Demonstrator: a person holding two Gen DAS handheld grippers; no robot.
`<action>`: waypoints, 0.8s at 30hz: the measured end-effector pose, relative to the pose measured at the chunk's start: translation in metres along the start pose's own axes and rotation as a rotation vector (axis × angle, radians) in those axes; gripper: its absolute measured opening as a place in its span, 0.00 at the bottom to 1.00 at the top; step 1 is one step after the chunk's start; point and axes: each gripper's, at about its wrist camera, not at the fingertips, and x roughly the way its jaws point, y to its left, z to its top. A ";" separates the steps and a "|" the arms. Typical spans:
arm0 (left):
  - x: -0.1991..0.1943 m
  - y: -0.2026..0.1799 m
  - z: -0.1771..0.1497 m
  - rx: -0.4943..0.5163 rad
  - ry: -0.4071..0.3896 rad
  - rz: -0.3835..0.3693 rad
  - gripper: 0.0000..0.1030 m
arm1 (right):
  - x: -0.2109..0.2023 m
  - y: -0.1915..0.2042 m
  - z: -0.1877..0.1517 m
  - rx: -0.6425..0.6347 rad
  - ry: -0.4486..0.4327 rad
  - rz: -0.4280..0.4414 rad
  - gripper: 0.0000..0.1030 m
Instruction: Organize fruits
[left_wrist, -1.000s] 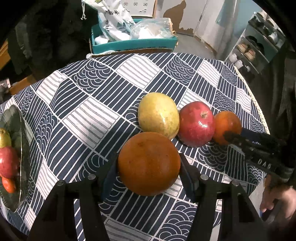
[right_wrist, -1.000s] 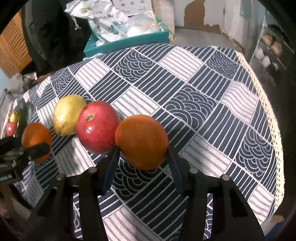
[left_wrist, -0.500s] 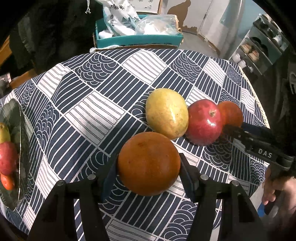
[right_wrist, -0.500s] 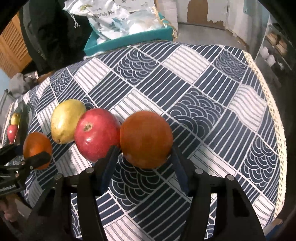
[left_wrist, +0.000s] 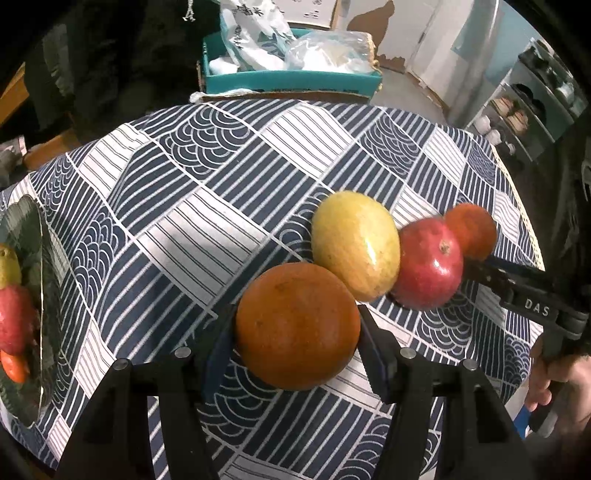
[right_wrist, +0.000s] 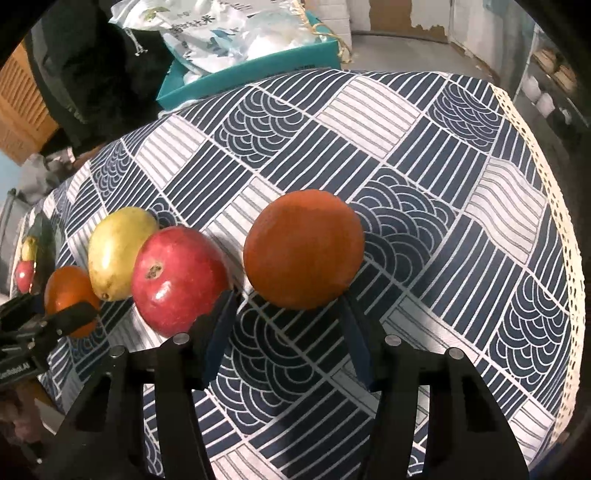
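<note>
The left gripper (left_wrist: 297, 356) is clamped on an orange (left_wrist: 297, 326), both pads pressed to its sides, just above the patterned cloth (left_wrist: 207, 206). The right gripper (right_wrist: 284, 325) has a second orange (right_wrist: 303, 249) between its jaws — they are closing, and the fingertips meet only its lower sides. Between the two oranges a yellow mango (left_wrist: 355, 244) and a red apple (left_wrist: 428, 263) lie on the cloth, touching each other, so the four fruits form a row. The mango sits just behind the left orange; the apple is just beside the right one. At the cloth's left edge a dark plate (left_wrist: 37, 236) holds more fruit — yellow, red and orange pieces. A teal box (left_wrist: 291, 79) of bags stands beyond the table.
</note>
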 end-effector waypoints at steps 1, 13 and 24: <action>0.000 0.002 0.002 -0.006 -0.003 0.001 0.62 | -0.001 -0.001 0.001 0.003 0.000 -0.006 0.61; -0.006 0.019 0.019 -0.053 -0.043 0.014 0.62 | -0.011 -0.014 0.005 0.035 -0.028 -0.083 0.77; -0.005 0.024 0.027 -0.067 -0.053 0.016 0.62 | -0.010 0.003 0.018 -0.025 -0.048 -0.119 0.81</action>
